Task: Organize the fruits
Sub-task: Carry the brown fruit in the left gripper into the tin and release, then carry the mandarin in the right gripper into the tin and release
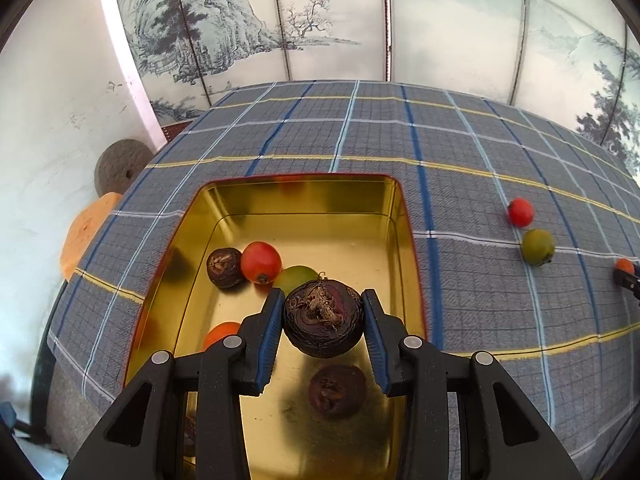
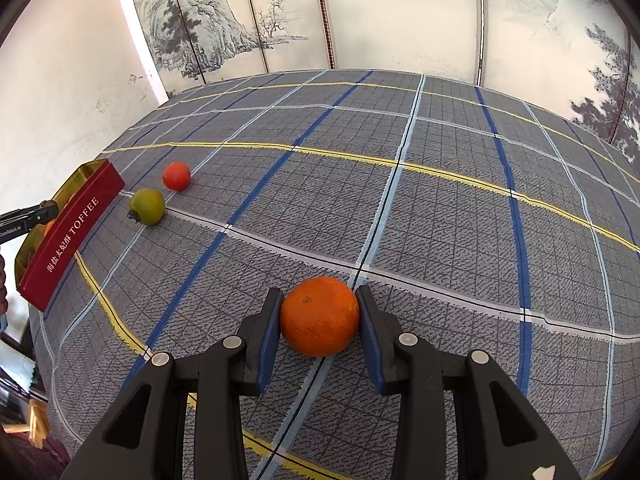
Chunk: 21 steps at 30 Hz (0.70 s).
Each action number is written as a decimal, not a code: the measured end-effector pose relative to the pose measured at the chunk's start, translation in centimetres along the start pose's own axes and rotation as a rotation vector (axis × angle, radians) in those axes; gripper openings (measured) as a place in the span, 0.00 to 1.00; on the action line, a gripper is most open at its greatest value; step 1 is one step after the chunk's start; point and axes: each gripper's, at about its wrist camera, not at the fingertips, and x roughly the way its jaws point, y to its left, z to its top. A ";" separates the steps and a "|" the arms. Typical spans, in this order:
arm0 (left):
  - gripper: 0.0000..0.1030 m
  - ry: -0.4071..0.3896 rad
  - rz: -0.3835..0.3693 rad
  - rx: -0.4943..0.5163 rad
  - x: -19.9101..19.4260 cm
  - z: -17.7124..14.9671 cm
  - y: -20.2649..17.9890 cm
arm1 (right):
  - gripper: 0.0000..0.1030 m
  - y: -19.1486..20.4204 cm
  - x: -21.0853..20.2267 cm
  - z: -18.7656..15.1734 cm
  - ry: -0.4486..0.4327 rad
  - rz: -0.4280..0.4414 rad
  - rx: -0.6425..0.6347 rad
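A dark water chestnut (image 1: pixel 323 322) is being clamped by the left gripper (image 1: pixel 322 316) above the gold tin (image 1: pixel 404 216); an orange (image 2: pixel 319 316) is being pinched on the plaid tablecloth (image 2: pixel 440 220) by the right gripper (image 2: pixel 319 320).

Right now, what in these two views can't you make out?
- Left wrist view: an orange fruit in the tin is half hidden by the left gripper, as is a dark thing at the tin's near left.
- Right wrist view: the tin's contents, hidden by its red wall.
- Whether the orange is lifted.
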 end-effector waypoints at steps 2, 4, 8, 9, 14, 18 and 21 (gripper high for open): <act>0.39 0.004 0.009 -0.005 0.2 0.0 0.1 | 0.34 0.0 0.0 0.0 0.000 -0.001 -0.001; 0.39 0.008 0.012 -0.003 0.3 0.1 0.2 | 0.34 0.0 0.0 0.0 0.001 -0.005 -0.004; 0.41 0.008 0.018 -0.005 0.3 0.2 0.2 | 0.34 0.3 0.1 0.0 0.003 -0.019 -0.017; 0.43 0.006 0.024 -0.004 0.4 0.2 0.2 | 0.34 0.4 0.1 0.0 0.003 -0.022 -0.020; 0.64 -0.027 0.051 -0.011 -0.2 0.0 0.6 | 0.34 0.5 0.1 0.0 0.003 -0.026 -0.025; 0.68 -0.045 0.044 -0.020 -0.9 -0.2 0.9 | 0.33 0.4 0.0 0.0 0.000 -0.026 -0.013; 0.69 -0.057 0.033 -0.039 -1.6 -0.5 1.2 | 0.33 0.5 -0.3 -0.2 -0.007 -0.019 0.005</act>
